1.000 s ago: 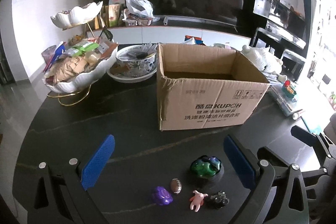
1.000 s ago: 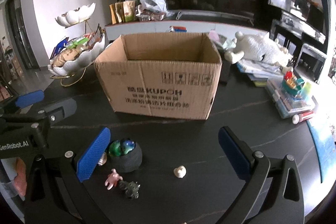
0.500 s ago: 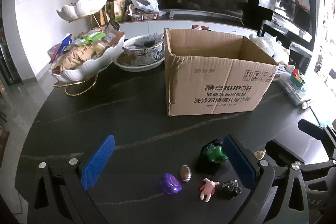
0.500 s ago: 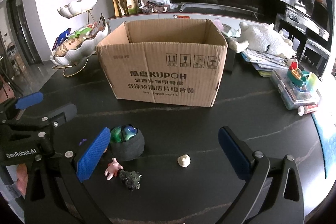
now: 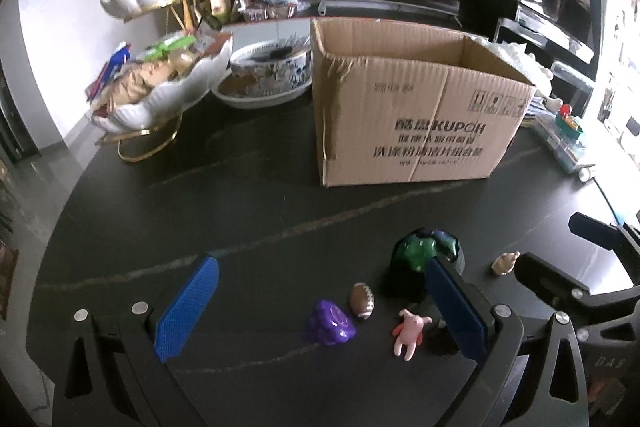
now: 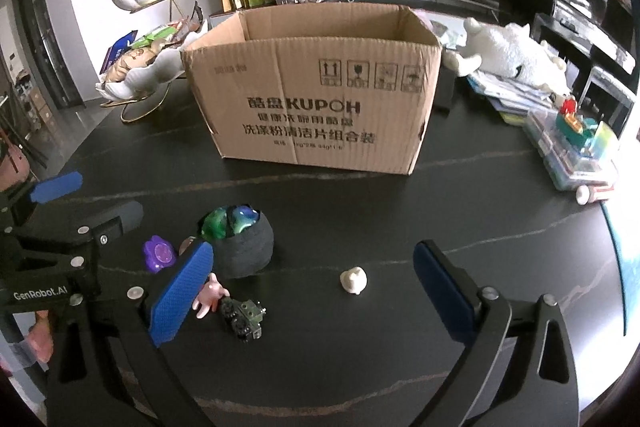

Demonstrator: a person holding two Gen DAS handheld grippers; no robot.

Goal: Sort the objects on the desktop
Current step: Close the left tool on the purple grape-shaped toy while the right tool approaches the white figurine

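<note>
Both jaws stand wide open, gripping nothing, on the left gripper (image 5: pixel 320 307) and right gripper (image 6: pixel 312 291) above a dark table (image 6: pixel 440 195). Small toys (image 6: pixel 240 315) lie before a cardboard box (image 6: pixel 312 107) printed "KUPOH".

On the dark table (image 6: pixel 460 211) stands one open cardboard box (image 6: pixel 316 107), and in front of it lie six small things: one dark round pot (image 6: pixel 246 251) holding two shiny balls, one green (image 6: pixel 216 225) and one blue (image 6: pixel 246 215), one purple flower-shaped toy (image 6: pixel 159 254), one tiny brown football (image 5: pixel 362 299), one pink figure (image 5: pixel 409 331), one dark green toy vehicle (image 6: pixel 243 317) and one cream-white figurine (image 6: pixel 353 280). Further back there are two white shell-shaped dishes on one gold stand (image 5: pixel 148 143), one blue-patterned bowl (image 5: pixel 272 69) and one white plush animal (image 6: pixel 508 57)
</note>
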